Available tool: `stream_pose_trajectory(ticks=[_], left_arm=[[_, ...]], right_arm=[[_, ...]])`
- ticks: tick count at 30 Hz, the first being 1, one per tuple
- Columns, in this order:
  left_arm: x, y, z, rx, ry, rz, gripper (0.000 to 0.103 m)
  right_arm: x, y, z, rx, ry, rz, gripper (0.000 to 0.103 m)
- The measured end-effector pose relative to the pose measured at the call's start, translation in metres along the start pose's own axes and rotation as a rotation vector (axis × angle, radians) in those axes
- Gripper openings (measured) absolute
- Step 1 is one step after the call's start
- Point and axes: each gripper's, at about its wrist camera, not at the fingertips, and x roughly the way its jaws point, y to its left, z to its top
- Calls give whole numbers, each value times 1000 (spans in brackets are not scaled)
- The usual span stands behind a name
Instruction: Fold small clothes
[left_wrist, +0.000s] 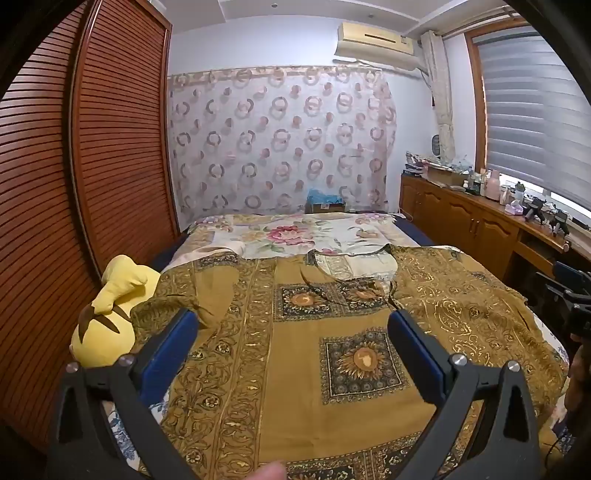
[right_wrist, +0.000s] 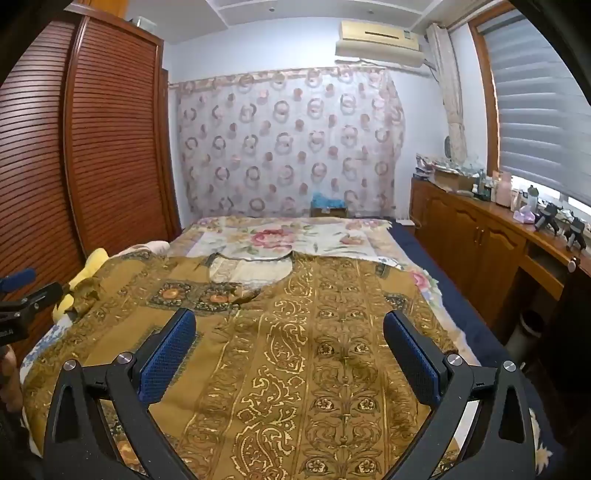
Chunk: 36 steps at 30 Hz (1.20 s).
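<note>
A mustard-gold patterned garment (left_wrist: 314, 325) lies spread flat on the bed, neckline toward the far end. In the right wrist view the same garment (right_wrist: 314, 350) fills the near half of the bed. My left gripper (left_wrist: 293, 319) hovers over its left half, open, with nothing between the blue pads. My right gripper (right_wrist: 290, 319) hovers over its right half, also open and empty. The other gripper shows at each view's edge: the right gripper (left_wrist: 572, 295) and the left gripper (right_wrist: 26, 295).
A yellow plush toy (left_wrist: 110, 314) lies at the bed's left edge, against the slatted wooden wardrobe (left_wrist: 92, 147). A floral bedsheet (left_wrist: 295, 232) covers the far end. A wooden cabinet (right_wrist: 480, 240) crowded with bottles runs along the right under the window.
</note>
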Motion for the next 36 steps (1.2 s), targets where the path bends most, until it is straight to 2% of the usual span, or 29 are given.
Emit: stream_pose_trajectory(ticks=[36], left_arm=[[5, 8, -5, -12, -5, -2, 103]], right_arm=[[6, 8, 1, 0, -11, -5, 103]])
